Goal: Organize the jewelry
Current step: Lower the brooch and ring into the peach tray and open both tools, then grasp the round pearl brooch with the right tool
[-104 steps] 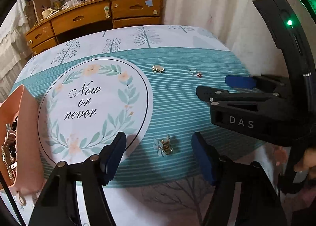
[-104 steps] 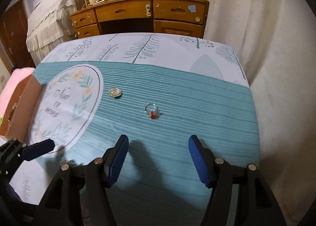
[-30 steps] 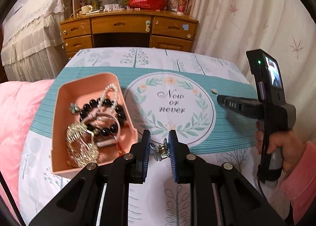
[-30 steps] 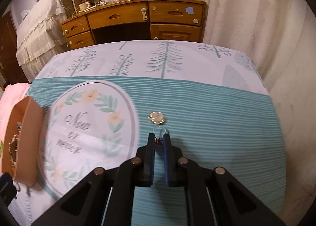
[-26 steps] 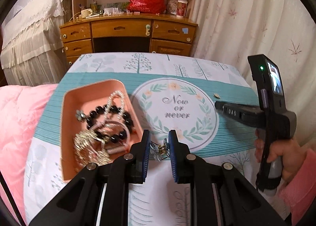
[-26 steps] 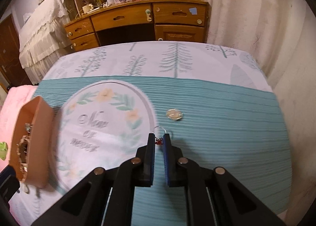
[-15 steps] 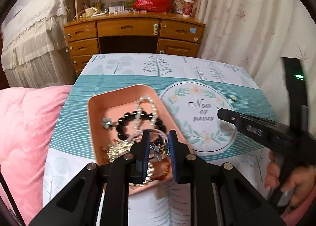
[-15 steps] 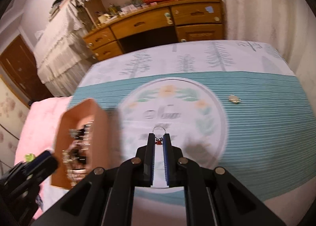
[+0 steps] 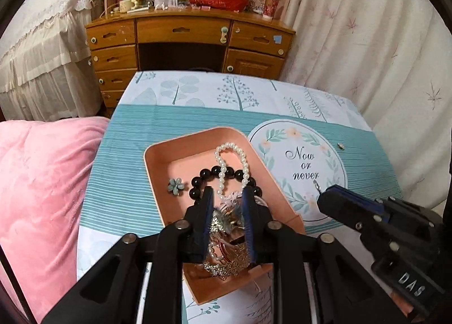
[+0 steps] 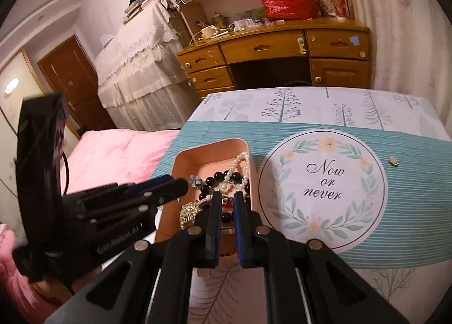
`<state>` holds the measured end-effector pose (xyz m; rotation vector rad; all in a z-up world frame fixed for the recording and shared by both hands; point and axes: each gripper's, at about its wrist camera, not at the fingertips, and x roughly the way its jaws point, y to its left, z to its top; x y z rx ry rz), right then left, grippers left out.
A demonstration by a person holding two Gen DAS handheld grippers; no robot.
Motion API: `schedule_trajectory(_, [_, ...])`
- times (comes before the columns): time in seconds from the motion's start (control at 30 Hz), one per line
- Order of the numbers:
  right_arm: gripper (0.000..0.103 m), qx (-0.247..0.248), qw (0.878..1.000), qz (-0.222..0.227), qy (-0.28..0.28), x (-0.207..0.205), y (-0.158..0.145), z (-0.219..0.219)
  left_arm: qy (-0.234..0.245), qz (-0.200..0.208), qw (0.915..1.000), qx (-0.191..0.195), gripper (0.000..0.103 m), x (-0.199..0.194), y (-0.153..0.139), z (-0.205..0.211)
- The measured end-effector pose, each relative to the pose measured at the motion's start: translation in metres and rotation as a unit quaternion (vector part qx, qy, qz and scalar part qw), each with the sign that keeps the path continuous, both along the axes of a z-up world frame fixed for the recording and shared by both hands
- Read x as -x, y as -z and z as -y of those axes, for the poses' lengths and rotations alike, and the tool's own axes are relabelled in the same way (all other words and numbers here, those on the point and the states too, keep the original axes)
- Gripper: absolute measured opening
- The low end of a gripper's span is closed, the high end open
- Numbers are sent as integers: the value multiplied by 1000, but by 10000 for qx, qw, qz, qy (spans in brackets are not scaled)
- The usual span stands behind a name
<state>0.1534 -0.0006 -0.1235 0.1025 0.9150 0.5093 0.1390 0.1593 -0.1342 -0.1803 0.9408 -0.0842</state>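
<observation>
The worktop (image 9: 135, 137) has a blue and white cloth on it. The pink tray (image 9: 158, 151) sits on its left side, next to the round picture with words. The tray is where the jewelry goes, so we think both tools are here to drop things in.

The left tool (image 9: 227, 192) hangs over the near end of the tray. Its jaws are narrow, with a small gold and blue clip (image 9: 221, 219) showing between them. We cannot tell if the tool grips the clip or if the clip lies loose on the pile (the pile is very messy there).

The right tool (image 10: 226, 195) is pinched tight on a thin ring with a red stone (image 10: 226, 204). We think it is held this tight because the ring is tiny and would slip out.

In the tray lie black beads (image 9: 214, 172), a string of pearls (image 9: 226, 148) and a little blue flower (image 9: 175, 185). One small gold piece (image 9: 341, 146) waits on the far right of the cloth, well apart from the tray. It looks like the last thing to fetch.

The left view shows the right tool from the side: its tip is just right of the tray's rim, above the round picture. The right view hides that, since it looks straight at the tray. It shows the red stone, though, which the left view does not.
</observation>
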Motion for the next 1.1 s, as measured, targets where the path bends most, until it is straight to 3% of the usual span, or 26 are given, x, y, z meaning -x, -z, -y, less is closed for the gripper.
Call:
schedule_trajectory(0.07, [12,38,9998,-154,70,-1,6,1,-84,-182,9997,104,49,-3,6,-3])
schedule_trajectory(0.17, [20,-94,9994,-277,173,-2,10,9,-208,-258,9986,405,59,0,9,-11])
schedule_trajectory(0.27, [21,-111,9985,-429,331,-7,14,21,-254,-295,9987,322,71,1,9,-11])
schedule_trajectory(0.47, [30,187,9933,-789,828,-28,31,59,-451,-502,9976,161,79,3,11,-12])
schedule_trajectory(0.63, [34,746,9818,-1000,1434,-57,50,101,-623,-696,9956,81,80,4,13,-10])
schedule_trajectory(0.73, [34,753,9762,-1100,1710,-75,61,124,-707,-710,9950,-59,81,5,12,-6])
schedule_trajectory(1.0, [35,1382,9684,-685,1961,-115,80,154,-1114,-729,9910,-126,81,10,10,-8])
schedule_trajectory(1.1, [35,1380,9703,-535,1912,-120,80,158,-1258,-708,9894,-172,81,11,8,-9])
